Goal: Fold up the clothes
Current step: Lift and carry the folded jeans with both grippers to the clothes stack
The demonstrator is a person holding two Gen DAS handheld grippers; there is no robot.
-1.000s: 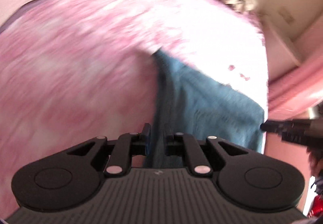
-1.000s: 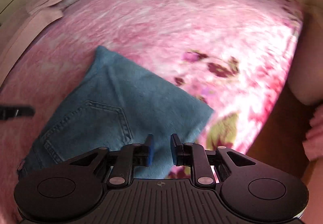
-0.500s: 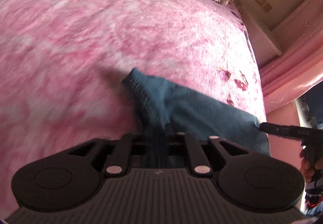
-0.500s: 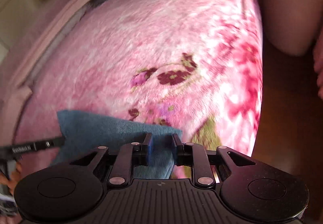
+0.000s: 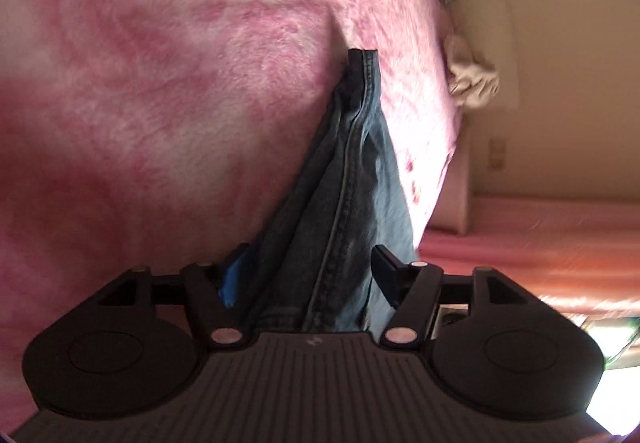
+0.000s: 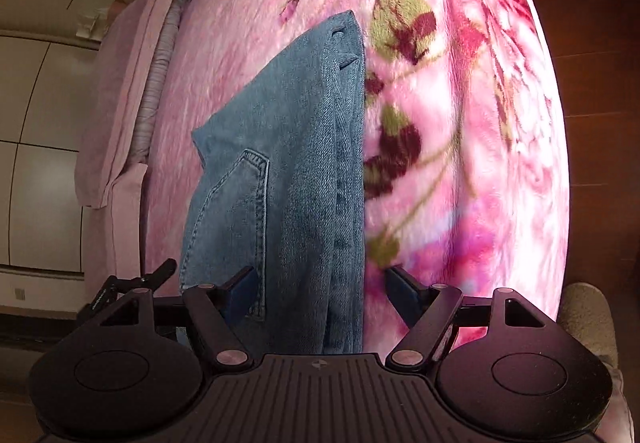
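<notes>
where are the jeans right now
The folded jeans lie on the pink floral blanket, running straight ahead between the open fingers of both grippers; in the right wrist view the back pocket faces up, left of the blanket's flower print.

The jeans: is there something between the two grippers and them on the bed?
Nothing visible. The folded jeans lie on the pink blanket, directly between the spread fingers of the right gripper and the left gripper. Both have just been opening.
</notes>
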